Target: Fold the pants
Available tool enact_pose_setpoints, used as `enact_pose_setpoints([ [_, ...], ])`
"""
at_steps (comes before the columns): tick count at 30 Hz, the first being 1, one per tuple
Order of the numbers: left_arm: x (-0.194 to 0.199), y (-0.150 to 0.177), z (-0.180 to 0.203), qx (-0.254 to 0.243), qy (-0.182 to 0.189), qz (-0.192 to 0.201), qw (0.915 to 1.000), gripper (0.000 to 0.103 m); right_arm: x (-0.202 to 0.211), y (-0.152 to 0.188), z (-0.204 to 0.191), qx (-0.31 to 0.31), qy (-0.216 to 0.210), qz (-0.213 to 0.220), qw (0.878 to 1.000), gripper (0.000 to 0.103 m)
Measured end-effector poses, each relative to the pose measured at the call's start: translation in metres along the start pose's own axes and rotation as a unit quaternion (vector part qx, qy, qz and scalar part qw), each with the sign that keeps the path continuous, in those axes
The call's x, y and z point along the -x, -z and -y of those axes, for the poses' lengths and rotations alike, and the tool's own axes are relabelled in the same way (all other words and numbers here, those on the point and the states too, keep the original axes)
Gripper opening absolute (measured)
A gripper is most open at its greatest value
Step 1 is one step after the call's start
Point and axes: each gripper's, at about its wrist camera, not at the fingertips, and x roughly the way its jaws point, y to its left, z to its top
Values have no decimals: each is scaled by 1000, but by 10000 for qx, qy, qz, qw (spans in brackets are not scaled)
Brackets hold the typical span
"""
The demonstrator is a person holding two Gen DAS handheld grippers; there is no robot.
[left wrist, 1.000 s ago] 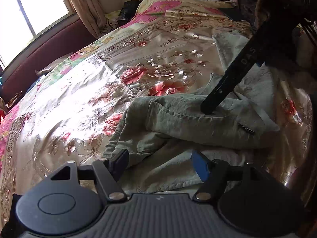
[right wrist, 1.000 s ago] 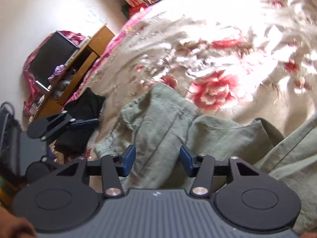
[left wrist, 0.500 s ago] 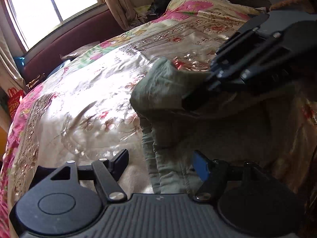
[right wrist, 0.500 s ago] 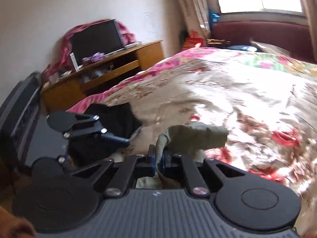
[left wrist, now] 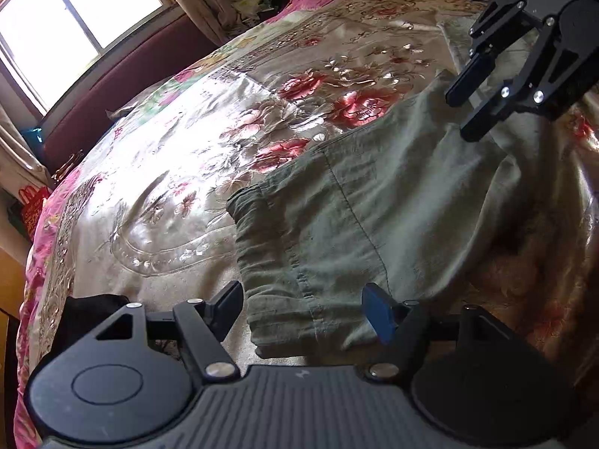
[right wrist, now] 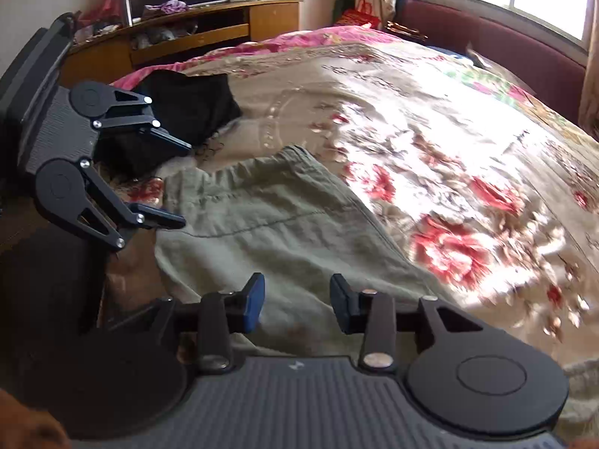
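Green pants (left wrist: 359,205) on floral bedspread (left wrist: 179,172); no legible label, seemingly.

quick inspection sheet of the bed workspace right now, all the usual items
surface: floral bedspread, shiny and lightly wrinkled.
job's things: green pants lie spread on the bedspread, elastic waistband nearest the left gripper; no neat fold seen yet.
clutter: black garment on the bed beside the waistband.
grippers: left gripper open, poised at the waistband, gripping nothing; right gripper open, jaws have just been opening, nothing pinched between them.
cables: nothing seen.
surroundings: window with curtain, dark red headboard, wooden shelf unit with a screen on top.
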Motion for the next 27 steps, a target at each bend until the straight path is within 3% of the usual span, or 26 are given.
enact_pose_setpoints([
  [3,-12,-2,11,-165,150,-310,9993,83,11,19,40,-620,637,-334,9955,42],
  [4,-18,-1,15,-269,83,-418,9987,84,11,26,53,-819,912,-552,9909,47],
  [7,-17,-6,13,-184,30,-447,9988,85,14,50,90,-1430,1480,-1044,9730,47],
  [10,-2,-17,10,-146,-37,-230,9996,85,27,60,114,-2016,1356,-868,9661,47],
  [13,12,-34,10,-212,-77,8,9997,85,32,53,131,-2030,1350,-694,9674,47],
  [16,22,-56,17,-133,224,320,9991,85,30,44,153,-2065,1342,-652,9670,48],
  [18,22,-73,29,-32,636,530,9966,85,25,34,160,-1604,1145,-642,9783,48],
  [21,6,-97,58,-133,1290,634,9895,85,5,20,161,-284,914,-1099,9893,64],
  [24,-21,-117,85,-244,1724,501,9835,85,-17,17,166,1016,760,-1514,9803,64],
  [27,-47,-130,101,-231,2152,199,9761,85,-40,17,181,1543,358,-2001,9669,64],
])
